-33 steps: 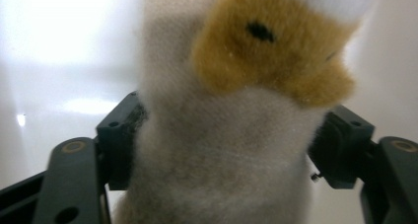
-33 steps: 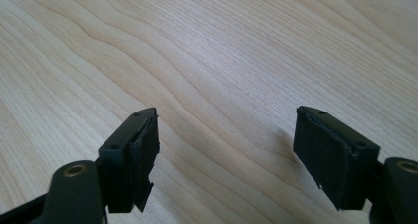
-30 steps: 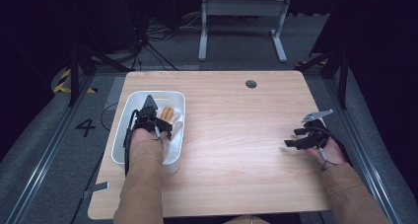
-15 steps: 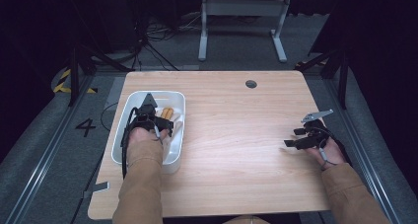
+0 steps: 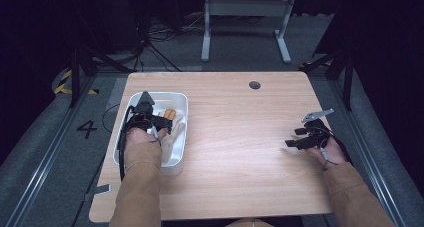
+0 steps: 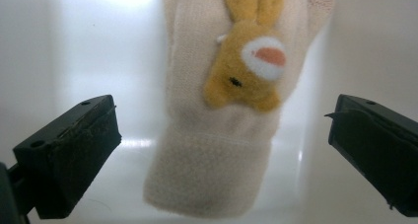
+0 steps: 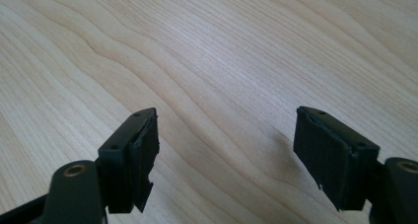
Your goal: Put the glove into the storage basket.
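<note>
A cream knitted glove (image 6: pixel 217 169) with a yellow bunny patch (image 6: pixel 249 68) lies flat on the floor of a white plastic bin (image 5: pixel 176 159) at the table's left. My left gripper (image 6: pixel 224 130) hangs over it, open; its jaws have just been opening and stand wide on either side of the glove's cuff without touching it. In the high view the left gripper (image 5: pixel 159 121) sits inside the bin with the glove (image 5: pixel 175 132) beside it. My right gripper (image 5: pixel 296 137) rests low at the table's right, open, and its jaws (image 7: pixel 226 150) have bare wood between them.
The wooden table (image 5: pixel 235 137) has a round cable hole (image 5: pixel 254 84) near its far edge. A grey metal stand (image 5: pixel 245 27) is on the floor beyond the table. A floor marking reads 4 (image 5: pixel 86 128) to the left.
</note>
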The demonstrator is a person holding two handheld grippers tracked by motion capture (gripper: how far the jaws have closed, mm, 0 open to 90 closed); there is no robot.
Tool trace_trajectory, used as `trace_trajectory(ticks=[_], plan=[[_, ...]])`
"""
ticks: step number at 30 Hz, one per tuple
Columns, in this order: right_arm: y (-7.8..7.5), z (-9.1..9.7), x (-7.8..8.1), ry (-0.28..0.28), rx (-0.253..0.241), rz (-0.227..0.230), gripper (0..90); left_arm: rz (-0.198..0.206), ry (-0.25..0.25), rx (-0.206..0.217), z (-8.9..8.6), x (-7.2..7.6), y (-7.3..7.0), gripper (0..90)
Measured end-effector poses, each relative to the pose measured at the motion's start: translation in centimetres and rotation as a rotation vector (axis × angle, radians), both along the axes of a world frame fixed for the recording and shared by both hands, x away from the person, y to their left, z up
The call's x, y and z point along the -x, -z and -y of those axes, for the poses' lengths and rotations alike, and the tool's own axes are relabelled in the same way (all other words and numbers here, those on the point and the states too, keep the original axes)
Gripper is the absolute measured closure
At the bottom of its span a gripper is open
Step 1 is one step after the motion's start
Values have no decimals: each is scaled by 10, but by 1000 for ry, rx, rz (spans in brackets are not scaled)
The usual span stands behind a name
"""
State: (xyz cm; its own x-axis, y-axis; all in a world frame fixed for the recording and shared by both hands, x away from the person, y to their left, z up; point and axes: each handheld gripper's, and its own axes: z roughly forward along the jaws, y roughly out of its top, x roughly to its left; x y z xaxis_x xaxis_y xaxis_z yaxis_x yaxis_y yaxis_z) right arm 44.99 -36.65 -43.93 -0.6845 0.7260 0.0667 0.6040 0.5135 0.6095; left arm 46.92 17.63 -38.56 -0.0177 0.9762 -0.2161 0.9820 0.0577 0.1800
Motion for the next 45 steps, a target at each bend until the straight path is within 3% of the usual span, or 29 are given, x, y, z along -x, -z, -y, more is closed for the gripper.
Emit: trace_trajectory(ticks=[8, 11, 13, 14, 15, 17, 18, 21, 22, 23, 26, 27, 28, 31, 32, 35, 38, 39, 40, 41, 42, 43, 45], plan=[[-2, -8, -5, -20, 1, 8, 256, 69, 17, 48, -3, 9, -17, 0], [-1, -10, -6, -21, 6, 6, 257, 135, 22, 61, -6, 14, -27, 0], [-1, -10, -7, -20, 7, 2, 256, 181, 61, 97, -6, 17, -32, 2], [-1, -10, -6, -19, 7, 3, 256, 232, 79, 120, -4, 22, -39, 2], [-2, -10, -5, -18, 6, 8, 256, 256, 94, 125, -2, 24, -42, 5], [-2, -9, -4, -18, 7, 9, 256, 273, 100, 129, 0, 26, -45, 5], [-2, -8, -4, -17, 9, 8, 256, 309, 123, 137, 4, 29, -49, 4], [-2, -8, -3, -17, 13, 10, 256, 329, 151, 159, 9, 31, -51, 4], [-2, -7, -2, -10, 12, 11, 257, 371, 197, 177, 17, 34, -54, 1], [-2, -7, -1, -8, 11, 8, 256, 371, 197, 177, 17, 34, -54, 0], [-2, -5, 0, -8, 14, 10, 256, 454, 281, 158, 39, 41, -59, 0], [-1, -4, 1, -6, 14, 10, 256, 454, 281, 158, 39, 41, -59, 0], [-1, -3, 1, -7, 16, 7, 256, 484, 323, 151, 49, 43, -61, 0], [-1, 0, 3, 3, 18, 9, 256, 488, 345, 155, 60, 44, -61, 0], [-1, 1, 3, 3, 15, 11, 256, 507, 352, 177, 71, 46, -61, 0], [-1, 2, 4, 7, 14, 13, 256, 523, 378, 179, 82, 49, -60, 0], [-2, 3, 6, 7, 15, 23, 256, 546, 449, 191, 102, 52, -58, 0], [-2, 3, 6, 6, 15, 24, 256, 546, 449, 191, 102, 52, -58, 0], [-2, 3, 6, 6, 15, 25, 256, 569, 495, 207, 111, 54, -58, 0], [-2, 3, 6, 6, 15, 25, 256, 569, 495, 207, 111, 54, -58, 0], [-2, 3, 6, 8, 15, 26, 256, 580, 550, 236, 119, 57, -58, 0], [-2, 3, 6, 8, 15, 26, 256, 580, 550, 236, 119, 57, -58, 0], [-2, 0, 5, -4, 20, 35, 256, 597, 604, 279, 126, 62, -54, 1]])
